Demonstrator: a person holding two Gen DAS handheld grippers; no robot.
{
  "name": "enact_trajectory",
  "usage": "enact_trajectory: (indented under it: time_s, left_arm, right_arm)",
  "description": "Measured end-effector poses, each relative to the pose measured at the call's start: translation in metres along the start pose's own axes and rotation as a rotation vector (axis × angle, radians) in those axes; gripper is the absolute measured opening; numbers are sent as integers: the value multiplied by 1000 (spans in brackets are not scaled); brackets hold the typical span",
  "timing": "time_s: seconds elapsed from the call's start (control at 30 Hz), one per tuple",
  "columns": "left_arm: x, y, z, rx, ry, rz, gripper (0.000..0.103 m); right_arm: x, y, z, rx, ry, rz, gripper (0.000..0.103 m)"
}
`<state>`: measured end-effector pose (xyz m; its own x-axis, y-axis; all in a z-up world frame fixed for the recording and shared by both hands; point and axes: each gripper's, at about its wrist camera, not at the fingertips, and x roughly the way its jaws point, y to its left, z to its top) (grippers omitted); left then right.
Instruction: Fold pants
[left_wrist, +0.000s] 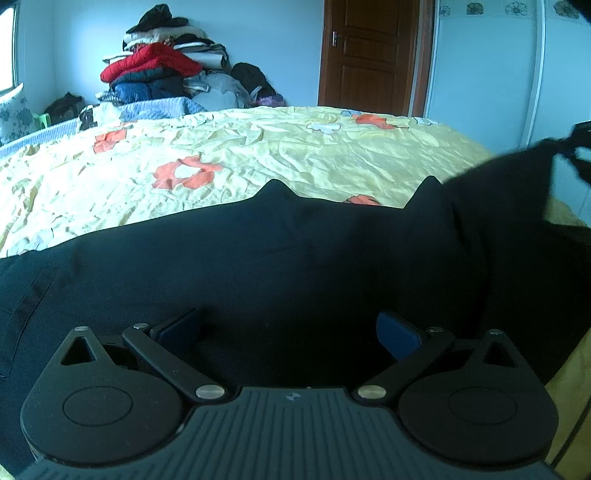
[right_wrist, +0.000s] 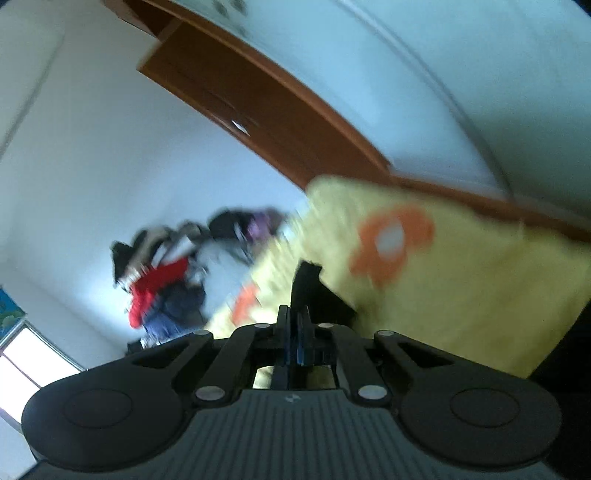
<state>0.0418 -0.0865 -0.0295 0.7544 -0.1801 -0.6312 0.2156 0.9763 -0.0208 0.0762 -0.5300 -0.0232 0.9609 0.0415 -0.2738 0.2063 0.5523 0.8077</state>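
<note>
Dark navy pants (left_wrist: 258, 258) lie across the near side of a bed with a yellow flowered sheet (left_wrist: 258, 147). My left gripper (left_wrist: 288, 332) is open, its blue pads wide apart just over the pants fabric, holding nothing. At the right of the left wrist view, one end of the pants (left_wrist: 517, 177) is lifted up off the bed toward the other gripper (left_wrist: 580, 147). In the blurred, tilted right wrist view, my right gripper (right_wrist: 295, 332) is shut on a dark strip of the pants (right_wrist: 310, 291), held above the sheet (right_wrist: 461, 277).
A tall pile of clothes with a red jacket (left_wrist: 155, 62) stands against the far wall beyond the bed. A brown wooden door (left_wrist: 369, 55) and a white wardrobe (left_wrist: 498, 74) are at the back right. A window (right_wrist: 22, 354) is at the left.
</note>
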Motion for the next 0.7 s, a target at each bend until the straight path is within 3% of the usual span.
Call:
enact_trajectory:
  time_s: [0.1,0.2,0.4,0.5,0.7]
  left_arm:
    - [-3,6,7,-45,19,-30,101]
    - [-8,14,11,-106,35,-63,101]
    - [-12,20,13,-141,54,-78,101]
    - [-13,17,12,-123,57,-69,101]
    - [-13,11,8,-106,61,-67,101]
  right_arm:
    - [-40,13,19,-79,-71,0,4]
    - [-77,8,23,-109,-85,-38,3]
    - [-129,-49,-1,-23,-55,-192,4]
    - [-143,-77,-19,38,-13,-250,4]
    - [-128,-91,-30,80,103,-243,10]
